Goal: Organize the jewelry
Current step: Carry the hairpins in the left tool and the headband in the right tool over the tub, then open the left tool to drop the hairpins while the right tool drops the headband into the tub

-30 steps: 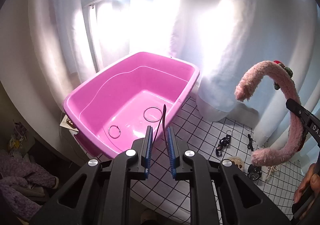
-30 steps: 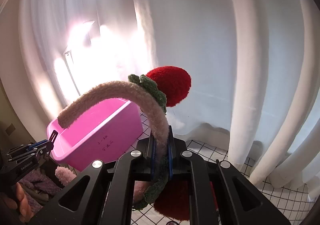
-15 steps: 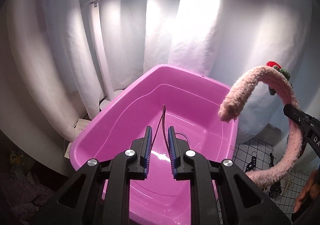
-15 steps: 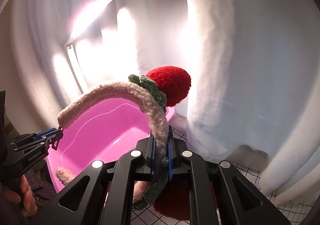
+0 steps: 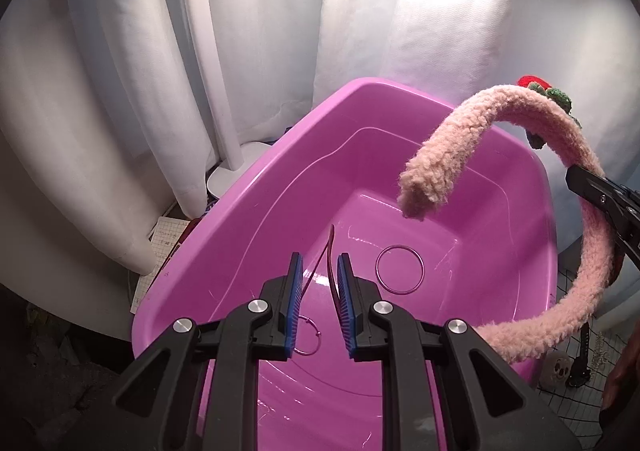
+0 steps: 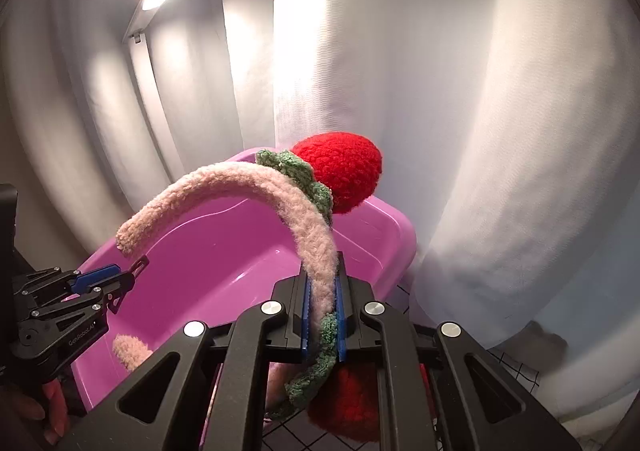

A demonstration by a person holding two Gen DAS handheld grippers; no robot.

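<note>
Above the pink tub [image 5: 248, 235], I have both grippers pointed down into it. The right gripper [image 6: 322, 317] is fully closed on the fuzzy pink headband [image 6: 256, 187], its blue pads [image 6: 306, 315] pressing the band just below the red plush strawberry [image 6: 340, 171] with green leaves. One end of the headband arcs out over the tub interior; the other end curls below the gripper body and is partly hidden by it. The left gripper [image 5: 318, 305] is nearly closed, jaws a narrow gap apart, with a thin dark red looped band [image 5: 330, 255] standing up between them; I cannot tell whether the pads actually press it. On the tub floor lie a larger ring [image 5: 399, 270] toward the far right side and a smaller ring [image 5: 308, 335], partly covered by the left jaw. Beyond the tub's right rim, on the black-gridded desk [image 5: 576, 403], I see a small skull-faced item [image 5: 558, 369] and a dark strap [image 5: 582, 355], both cut off and hard to identify. A white lamp stand [image 5: 224, 155] and white curtain [image 6: 480, 91] stand behind the tub.
</note>
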